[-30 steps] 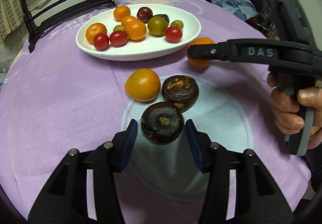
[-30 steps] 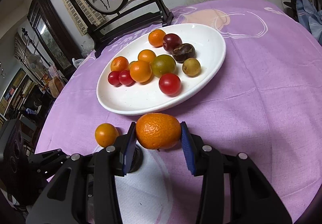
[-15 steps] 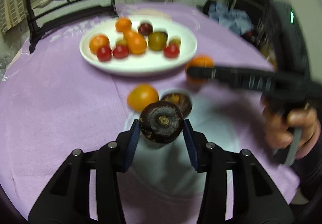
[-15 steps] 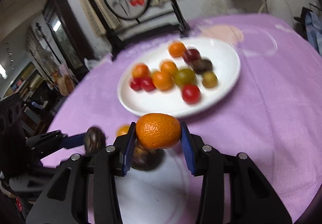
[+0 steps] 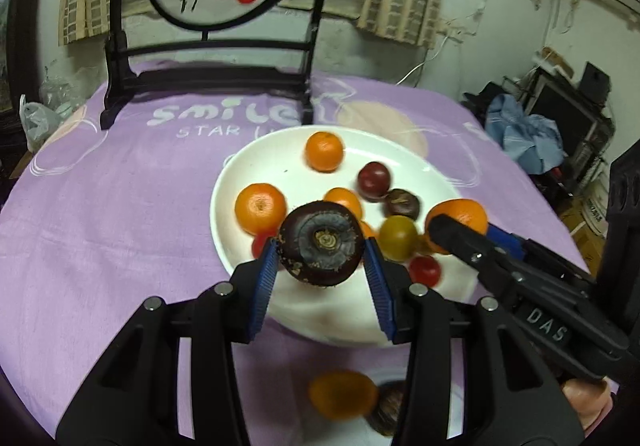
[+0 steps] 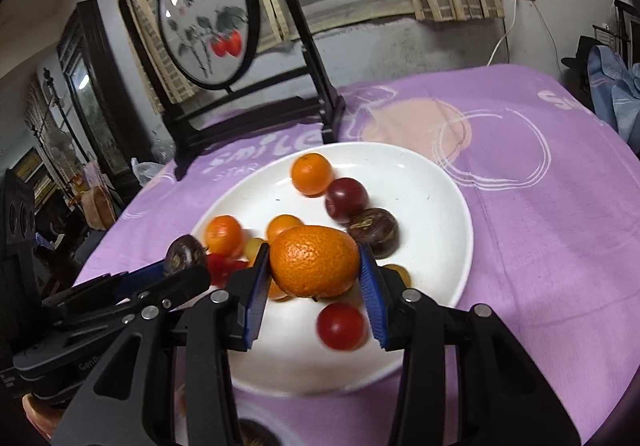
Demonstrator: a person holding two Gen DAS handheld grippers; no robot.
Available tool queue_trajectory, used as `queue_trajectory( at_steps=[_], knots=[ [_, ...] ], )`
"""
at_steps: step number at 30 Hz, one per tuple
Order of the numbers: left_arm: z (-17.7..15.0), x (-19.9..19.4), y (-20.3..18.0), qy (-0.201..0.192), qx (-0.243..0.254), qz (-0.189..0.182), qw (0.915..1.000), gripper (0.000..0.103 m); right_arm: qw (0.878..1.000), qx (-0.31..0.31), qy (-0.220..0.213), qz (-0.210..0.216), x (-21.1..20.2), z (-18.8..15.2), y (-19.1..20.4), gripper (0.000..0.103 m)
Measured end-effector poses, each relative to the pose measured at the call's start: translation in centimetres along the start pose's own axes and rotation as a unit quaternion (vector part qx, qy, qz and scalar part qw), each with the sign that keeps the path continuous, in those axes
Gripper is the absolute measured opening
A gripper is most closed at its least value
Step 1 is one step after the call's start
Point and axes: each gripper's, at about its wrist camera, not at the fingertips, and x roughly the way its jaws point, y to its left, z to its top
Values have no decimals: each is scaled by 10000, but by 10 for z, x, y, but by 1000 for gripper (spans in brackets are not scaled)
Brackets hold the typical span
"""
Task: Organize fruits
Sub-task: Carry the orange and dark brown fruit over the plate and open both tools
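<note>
Purple tablecloth point(image 5: 120, 230); both grippers' fruit perhaps inside white plate point(image 6: 452, 213) rim.

Dark brown water chestnut point(image 5: 320, 242) clamped between left gripper point(image 5: 322, 258) pads; orange kumquat point(image 6: 314, 260) clamped between right gripper point(image 6: 314, 274) pads.

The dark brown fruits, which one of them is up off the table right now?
The dark brown fruit clamped in the left gripper, stem scar facing the camera. Another lies on the white plate; a third sits on the cloth.
</note>
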Motion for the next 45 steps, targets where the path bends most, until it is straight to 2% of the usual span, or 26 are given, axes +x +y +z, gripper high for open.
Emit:
queue_trajectory(
  at_steps=[3,5,7,9,10,12,14,18,21,25,28,45],
  knots=[
    [-1,13,6,134,-30,63,9999,45,10000,1,32,8,4,1,-2,45],
    [-1,19,9,197,-55,129,9997,46,10000,41,67,55,0,3,-3,50],
    [-1,16,12,117,-121,157,9997,74,9998,126,-50,108,-11,6,-4,50],
    [-1,2,14,-103,-220,246,9994,86,9996,176,-170,162,-23,6,-2,54],
    [-1,-6,15,-189,-278,253,9991,88,9994,178,-205,204,-30,4,0,59],
    [-2,-20,18,-288,-372,223,9986,93,9994,133,-193,260,-38,-2,4,60],
    [-7,-37,23,-408,-471,365,9974,98,9994,-18,-55,331,-46,-12,12,60],
    [-19,-57,30,-538,-416,708,9952,101,9975,-451,283,472,-56,-38,30,60],
    [-32,-61,39,-404,-442,1017,9930,101,9925,-780,754,568,-51,-61,45,61],
    [-43,-60,54,-125,-690,964,9929,101,9851,-1313,1051,366,-41,-78,64,61],
    [-43,-61,57,-157,-745,1018,9919,101,9806,-1560,1174,178,-36,-84,69,61],
    [-45,-60,52,-141,-548,1126,9920,101,9687,-2056,1378,-160,-26,-99,75,61]
  ],
)
